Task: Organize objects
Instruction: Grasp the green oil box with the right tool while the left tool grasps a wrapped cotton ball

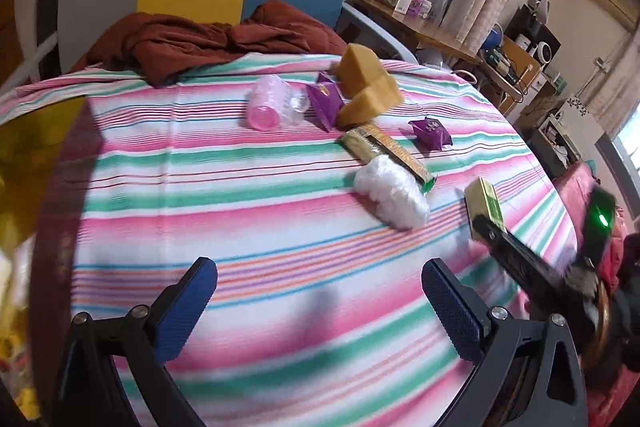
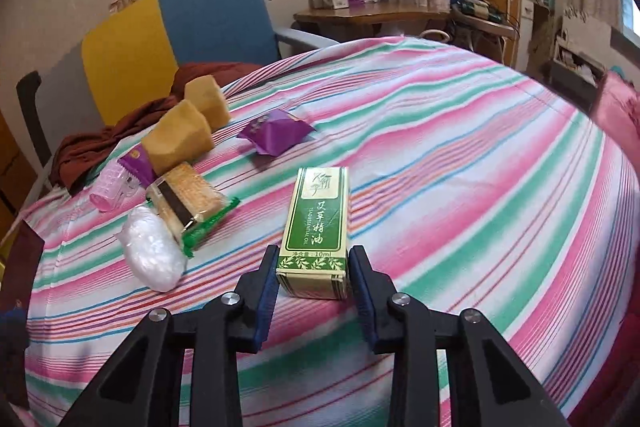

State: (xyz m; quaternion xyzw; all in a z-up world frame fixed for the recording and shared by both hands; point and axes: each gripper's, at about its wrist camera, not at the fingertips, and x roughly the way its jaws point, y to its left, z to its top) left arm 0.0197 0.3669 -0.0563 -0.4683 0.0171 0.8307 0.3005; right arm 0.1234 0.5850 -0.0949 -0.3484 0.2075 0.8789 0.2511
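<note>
Right hand-held gripper [image 2: 313, 269] pinches the near end of a green box [image 2: 318, 227] of essential oil, pads pressed to both sides, box lying lengthwise on the striped sheet [image 2: 460, 167] of the bed. Left hand-held gripper [image 1: 320, 291] hangs over bare sheet w/ pads spread wide, nothing between them.

Risk: grip sits only on the box's end, so on lifting the far end may sag or the carton may swivel between the pads; thin card could also crush if squeezed harder.

Soft bedding gives under any downward push, so the box may tip.

Close by on its left lie a biscuit pack [image 2: 192, 201] and a white plastic wad [image 2: 152, 255]; a careless swing that way could knock them. Sponges [image 2: 180, 137], purple sachets [image 2: 276, 131] & a pink cup [image 2: 110, 191] sit farther off.
</note>
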